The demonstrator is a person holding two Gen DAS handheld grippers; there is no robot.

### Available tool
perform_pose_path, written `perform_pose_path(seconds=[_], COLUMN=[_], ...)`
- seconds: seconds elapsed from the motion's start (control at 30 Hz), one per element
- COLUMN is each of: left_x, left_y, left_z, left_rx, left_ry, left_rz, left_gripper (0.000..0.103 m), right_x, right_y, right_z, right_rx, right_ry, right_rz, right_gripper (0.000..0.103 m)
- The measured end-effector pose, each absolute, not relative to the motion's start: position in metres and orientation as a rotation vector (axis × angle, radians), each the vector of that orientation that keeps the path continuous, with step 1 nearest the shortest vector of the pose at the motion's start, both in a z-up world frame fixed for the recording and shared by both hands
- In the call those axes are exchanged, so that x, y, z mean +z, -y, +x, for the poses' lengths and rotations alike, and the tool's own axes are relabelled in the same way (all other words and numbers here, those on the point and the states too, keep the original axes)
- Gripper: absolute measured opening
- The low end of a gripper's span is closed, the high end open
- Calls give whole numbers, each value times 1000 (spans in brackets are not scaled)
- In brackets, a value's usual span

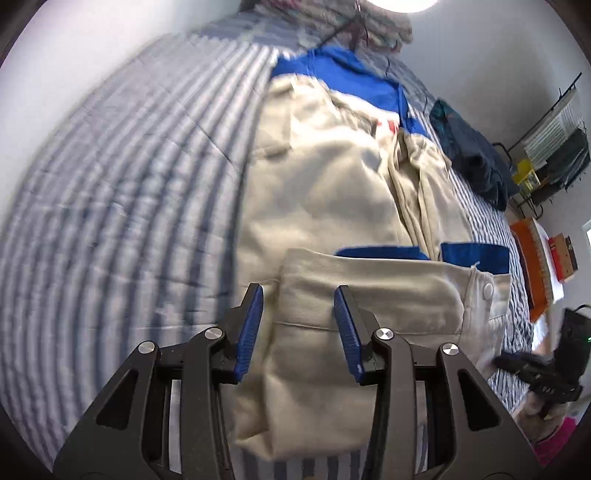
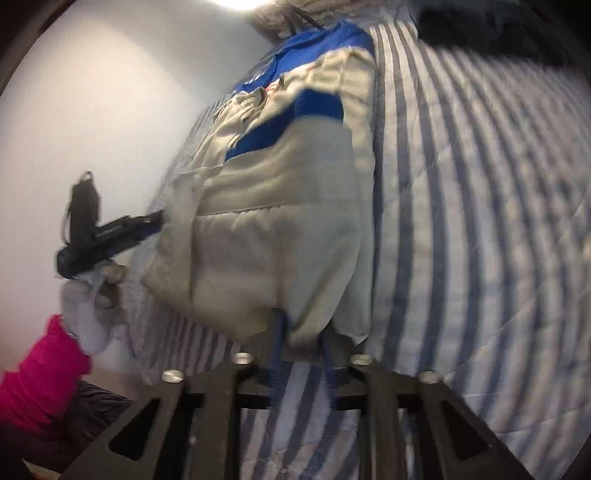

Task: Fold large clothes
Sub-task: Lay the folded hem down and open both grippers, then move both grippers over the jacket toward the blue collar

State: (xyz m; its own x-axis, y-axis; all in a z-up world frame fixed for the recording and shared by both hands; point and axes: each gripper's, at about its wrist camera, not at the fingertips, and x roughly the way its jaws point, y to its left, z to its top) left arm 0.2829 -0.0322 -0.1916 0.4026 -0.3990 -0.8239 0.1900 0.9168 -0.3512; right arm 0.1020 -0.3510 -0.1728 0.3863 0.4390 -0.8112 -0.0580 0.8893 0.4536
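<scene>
A cream and blue jacket [image 1: 332, 192] lies on the striped bed, both sleeves folded in over its body and its bottom part lifted and turned up. My left gripper [image 1: 299, 314] is open, its blue pads either side of the folded hem, holding nothing. In the right wrist view the jacket [image 2: 280, 229] hangs from my right gripper [image 2: 301, 339], which is shut on the jacket's hem. The left gripper [image 2: 110, 232] shows there too, at the jacket's left edge, in a white-gloved hand with a pink sleeve.
The blue-and-white striped bedspread [image 1: 129, 184] covers the bed. A dark garment [image 1: 472, 158] lies at its right side. A pile of bedding [image 1: 369, 22] sits at the head. Racks and an orange box [image 1: 532, 258] stand beyond the bed's right edge.
</scene>
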Motion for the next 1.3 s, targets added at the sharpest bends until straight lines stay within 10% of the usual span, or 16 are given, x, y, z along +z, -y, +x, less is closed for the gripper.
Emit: perform_pose_path(seconds=[0.6,0.73,1.3], left_x=[-222,-225,-181], left_y=[20,11,68], left_z=[233,217,251], left_rx=[-381,-410,-398], left_ry=[-1181,-1164,-946], left_rz=[-210,-253,-13], left_gripper=[41,27,26], right_x=[-164,-179,-143], right_y=[241,217,279], right_z=[174,188,174], right_rx=[318,310,217], right_ry=[-992,-977,-886], right_rz=[-76,-177,37], right_gripper=[27,27,27])
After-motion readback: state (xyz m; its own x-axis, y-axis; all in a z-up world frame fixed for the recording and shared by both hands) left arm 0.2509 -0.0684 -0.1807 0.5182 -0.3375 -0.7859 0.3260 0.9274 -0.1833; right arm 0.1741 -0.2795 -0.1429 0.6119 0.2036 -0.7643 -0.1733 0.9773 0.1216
